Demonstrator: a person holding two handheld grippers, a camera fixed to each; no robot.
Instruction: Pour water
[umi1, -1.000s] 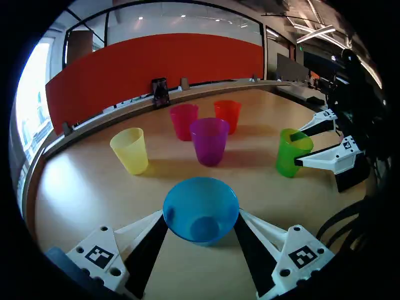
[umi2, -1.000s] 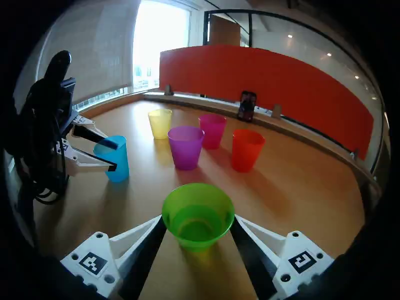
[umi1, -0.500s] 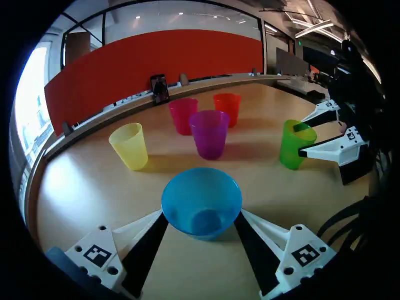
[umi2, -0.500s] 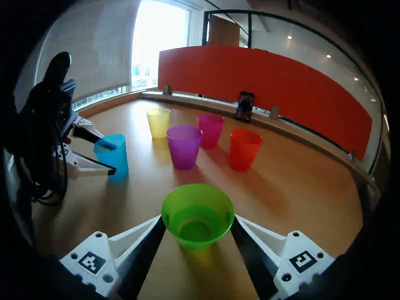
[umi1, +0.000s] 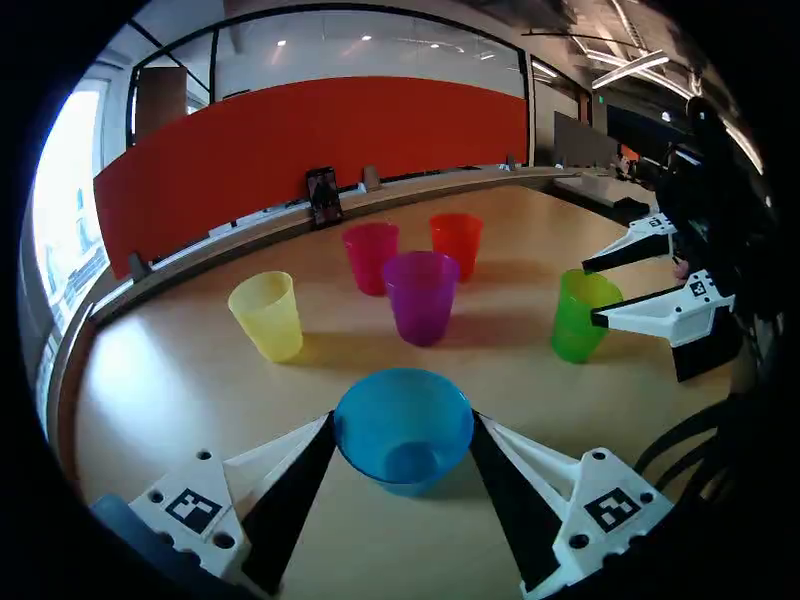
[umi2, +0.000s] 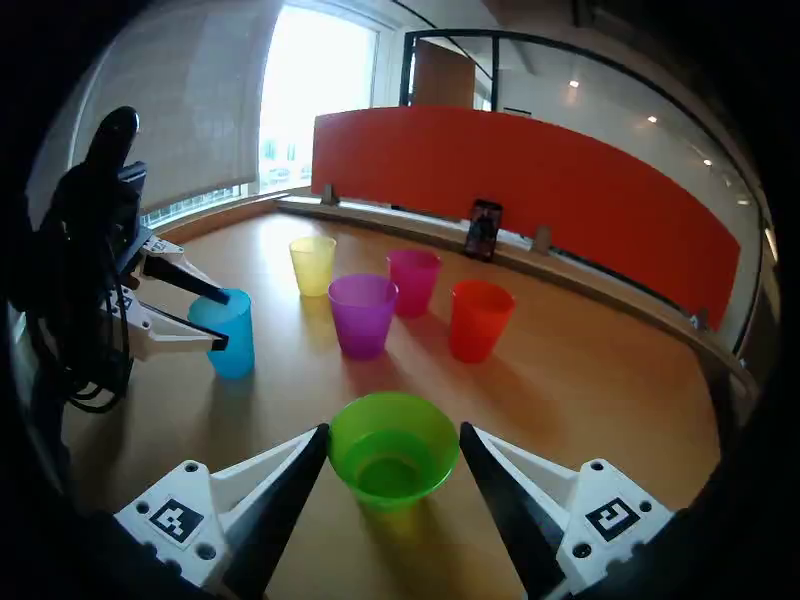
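Your blue cup (umi1: 403, 440) and green cup (umi2: 394, 455) look like translucent, glossy plastic; the fingers (umi1: 290, 480) of your left tool (umi1: 403, 425) are matt white plastic with black inner faces; the bench (umi1: 170, 370) is smooth, pale wood with a soft sheen.

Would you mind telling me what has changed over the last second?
Both grippers seem to have eased back slightly: the blue cup now looks smaller and lower between the fingers of the left gripper, the green cup likewise in the right gripper. Whether the fingers press them is unclear. The yellow cup, purple cup, pink cup and orange cup stayed put on the table.
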